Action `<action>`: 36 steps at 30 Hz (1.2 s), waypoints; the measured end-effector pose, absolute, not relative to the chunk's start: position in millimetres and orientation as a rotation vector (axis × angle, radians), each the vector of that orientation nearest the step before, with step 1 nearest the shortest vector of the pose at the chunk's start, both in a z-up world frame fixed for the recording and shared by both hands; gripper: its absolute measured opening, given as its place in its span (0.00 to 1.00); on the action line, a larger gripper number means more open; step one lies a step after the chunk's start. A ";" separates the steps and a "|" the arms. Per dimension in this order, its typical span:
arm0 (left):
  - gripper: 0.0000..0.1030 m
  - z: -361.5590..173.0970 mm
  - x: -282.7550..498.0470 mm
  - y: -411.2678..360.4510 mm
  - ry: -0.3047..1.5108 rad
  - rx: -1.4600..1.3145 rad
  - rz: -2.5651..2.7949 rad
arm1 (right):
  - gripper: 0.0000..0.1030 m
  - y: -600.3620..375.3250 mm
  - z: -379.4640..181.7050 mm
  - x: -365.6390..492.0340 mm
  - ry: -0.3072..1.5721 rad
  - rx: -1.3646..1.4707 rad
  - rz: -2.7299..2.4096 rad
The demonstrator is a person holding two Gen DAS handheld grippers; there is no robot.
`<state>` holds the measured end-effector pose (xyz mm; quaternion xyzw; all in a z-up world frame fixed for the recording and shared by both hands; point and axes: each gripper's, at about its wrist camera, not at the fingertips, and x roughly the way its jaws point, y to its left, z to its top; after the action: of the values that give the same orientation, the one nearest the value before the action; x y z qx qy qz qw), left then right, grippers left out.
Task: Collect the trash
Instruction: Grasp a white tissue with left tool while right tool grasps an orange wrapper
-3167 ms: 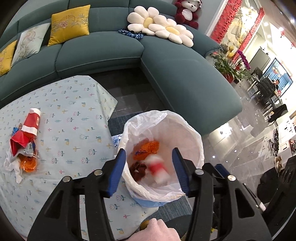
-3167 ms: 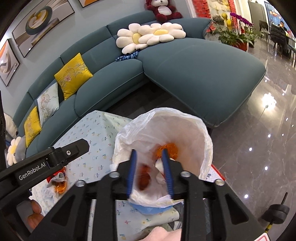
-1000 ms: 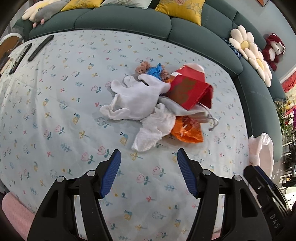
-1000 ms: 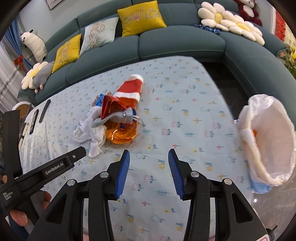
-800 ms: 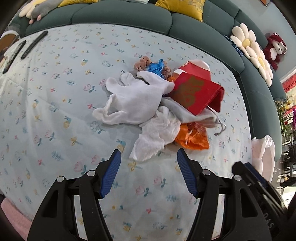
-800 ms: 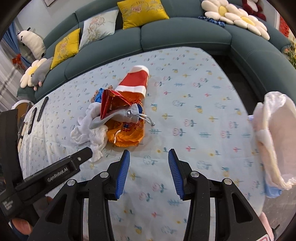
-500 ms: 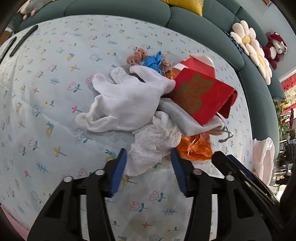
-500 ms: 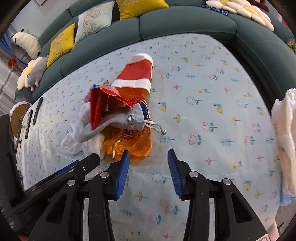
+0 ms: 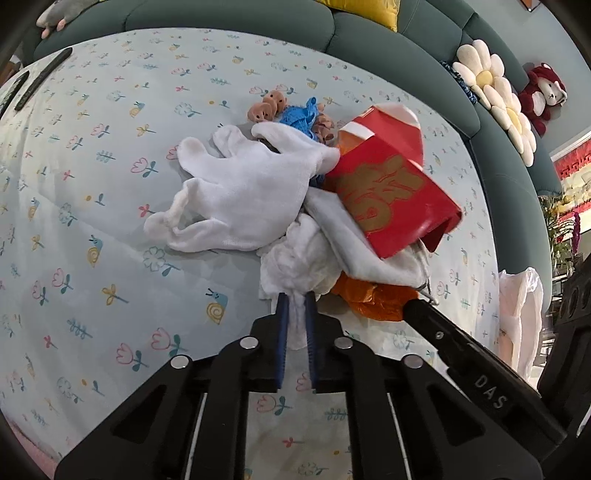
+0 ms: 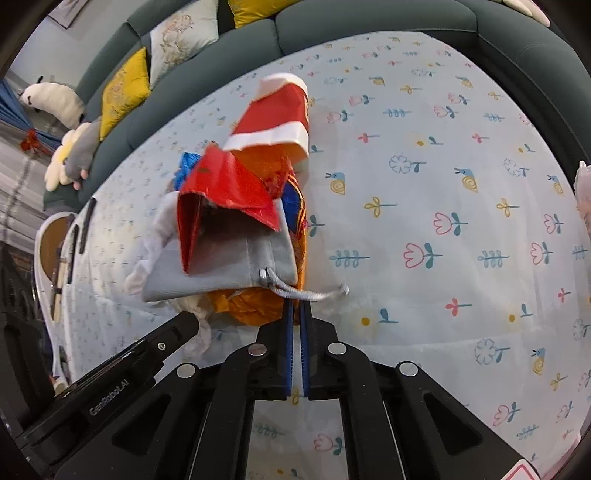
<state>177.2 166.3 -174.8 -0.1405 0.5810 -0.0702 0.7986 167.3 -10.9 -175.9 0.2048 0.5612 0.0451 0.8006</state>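
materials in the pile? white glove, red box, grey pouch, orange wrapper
White glove: soft knit cotton by the look, matte and fuzzy.
Red box: glossy printed card, gold motif, crisp creased edges.
Grey pouch: smooth woven fabric with a hemmed edge and cord drawstring.
Orange wrapper: thin crinkled film, shiny, probably plastic or foil.

Soft, even indoor light fills both views, bright enough that the pale flower-printed tablecloth [image 9: 92, 206] shows only faint shadows under the rubbish. Strong fisheye bending curves the teal sofa [image 9: 229, 26] into an arc, with black vignette at the corners. The red-and-white paper cup [image 10: 277, 114] looks slightly smeared (motion blur), while the left view stays sharp.
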 end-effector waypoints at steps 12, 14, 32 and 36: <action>0.04 -127.3 141.5 165.0 1.165 -0.318 -0.167 | 0.03 -32.8 -106.7 133.7 1.046 0.416 0.094; 0.04 -120.0 138.1 159.5 1.153 -0.317 -0.175 | 0.03 -36.5 -93.9 129.0 1.019 0.410 0.093; 0.04 -23.7 99.5 77.7 0.992 -0.225 -0.338 | 0.02 -112.5 5.2 68.2 0.795 0.427 0.013; 0.04 -3.7 93.9 41.5 0.960 -0.177 -0.396 | 0.02 -137.4 17.5 54.1 0.761 0.435 -0.021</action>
<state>93.9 41.5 -3.7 -0.0845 0.4581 -0.1891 0.8644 54.1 -137.4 17.5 0.2106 0.3684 -0.0103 0.9055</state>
